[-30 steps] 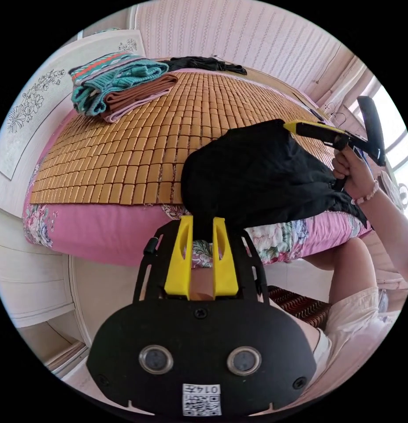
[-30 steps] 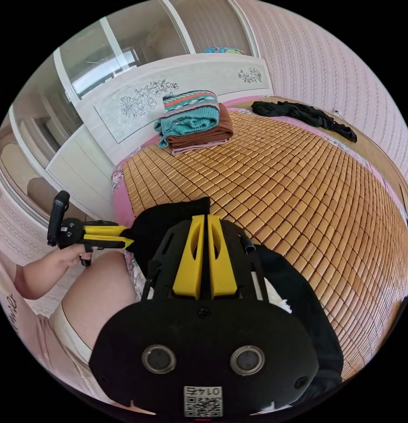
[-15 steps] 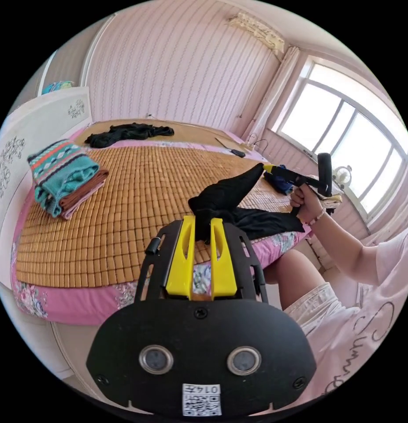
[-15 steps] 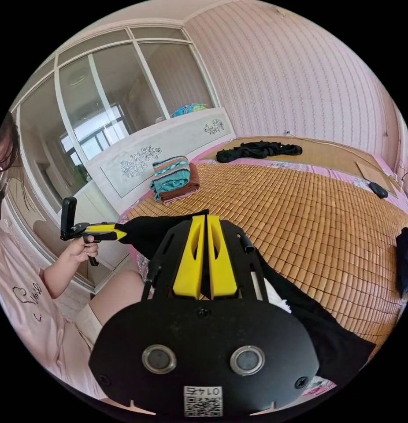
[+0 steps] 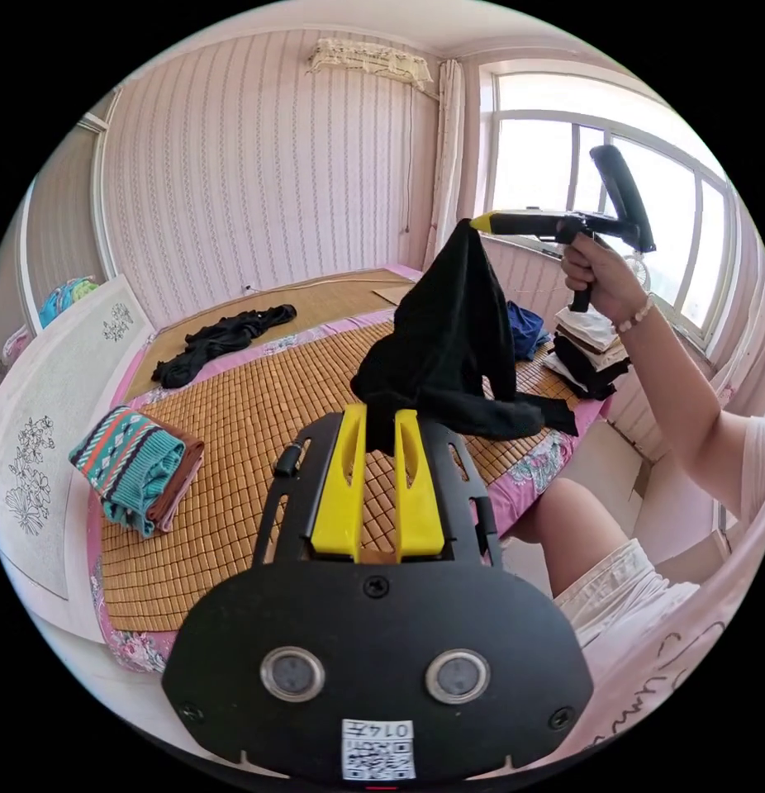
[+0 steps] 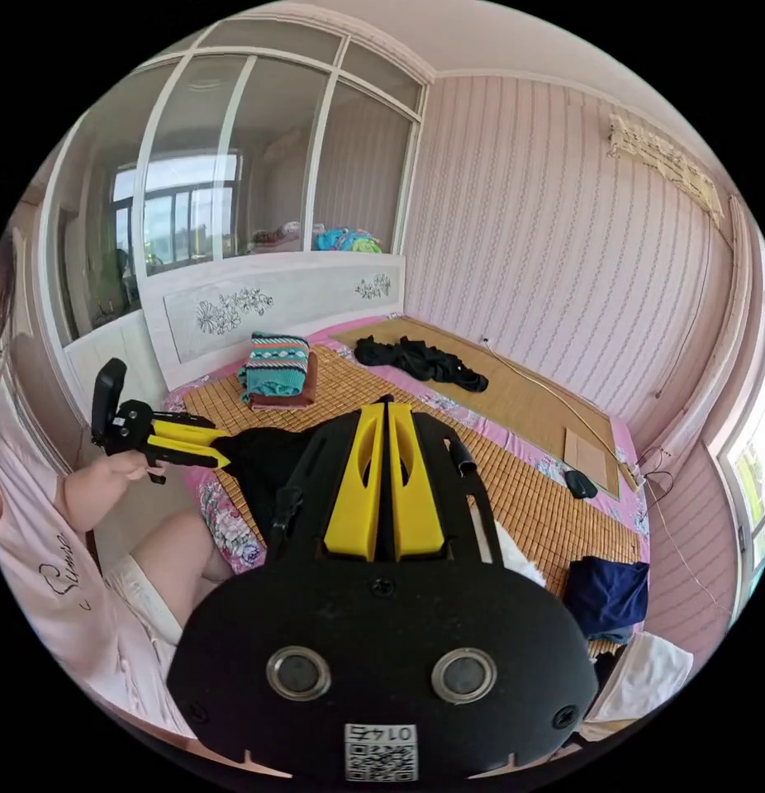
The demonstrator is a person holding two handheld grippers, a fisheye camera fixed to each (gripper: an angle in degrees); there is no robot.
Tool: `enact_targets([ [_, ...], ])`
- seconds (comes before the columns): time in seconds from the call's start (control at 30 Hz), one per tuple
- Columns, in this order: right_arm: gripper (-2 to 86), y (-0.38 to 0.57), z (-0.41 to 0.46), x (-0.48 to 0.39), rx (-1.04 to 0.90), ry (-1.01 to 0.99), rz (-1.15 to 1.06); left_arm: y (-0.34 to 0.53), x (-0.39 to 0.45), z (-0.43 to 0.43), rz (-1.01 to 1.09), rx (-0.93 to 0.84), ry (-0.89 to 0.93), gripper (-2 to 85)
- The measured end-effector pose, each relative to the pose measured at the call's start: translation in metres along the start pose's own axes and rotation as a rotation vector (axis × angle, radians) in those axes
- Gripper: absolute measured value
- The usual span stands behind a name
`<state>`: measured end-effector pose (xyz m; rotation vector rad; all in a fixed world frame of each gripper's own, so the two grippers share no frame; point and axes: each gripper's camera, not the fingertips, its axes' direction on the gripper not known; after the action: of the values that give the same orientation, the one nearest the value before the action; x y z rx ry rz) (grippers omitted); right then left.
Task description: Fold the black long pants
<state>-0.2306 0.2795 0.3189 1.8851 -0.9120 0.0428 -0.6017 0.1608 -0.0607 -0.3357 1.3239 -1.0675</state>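
— Two grippers are being seen; what is being gripped by them?
— The black long pants [image 5: 449,347] are being pinched at two spots. In the left gripper view, the left gripper [image 5: 377,421] at lower centre is being kept with its yellow jaws narrow, and a bunch of black cloth is being clamped between them. At the upper right of that frame, the right gripper [image 5: 480,223] is being held up by a hand [image 5: 599,277], its tip closed on the peak of the cloth.
— And where are the pants being kept?
— They are being held up at centre frame, above the bamboo mat [image 5: 258,429] on the bed, with a loose end being draped down toward the mat's right edge. In the right gripper view, the right gripper's jaws are being pressed almost together at centre, while the left gripper [image 6: 221,448] at middle left is being closed on the dark cloth [image 6: 258,471]
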Motion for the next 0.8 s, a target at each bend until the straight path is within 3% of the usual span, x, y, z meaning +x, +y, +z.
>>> enact_targets([
  [0.37, 0.1, 0.036, 0.022, 0.045, 0.004, -0.098, 0.189, 0.02, -0.019, 0.008, -0.027, -0.042, 0.04, 5.3],
  [0.57, 0.0, -0.069, 0.02, 0.049, 0.157, -0.28, 0.057, 0.036, -0.068, -0.066, -0.143, 0.227, 0.127, 5.5],
  [0.67, 0.0, -0.141, 0.113, 0.008, -0.011, -0.447, -0.086, 0.071, -0.124, -0.086, -0.268, 0.224, 0.019, 5.7],
  [0.8, -0.4, -0.137, 0.281, -0.061, -0.345, -0.637, -0.04, 0.158, -0.209, -0.048, -0.505, -0.034, -0.282, 7.2],
])
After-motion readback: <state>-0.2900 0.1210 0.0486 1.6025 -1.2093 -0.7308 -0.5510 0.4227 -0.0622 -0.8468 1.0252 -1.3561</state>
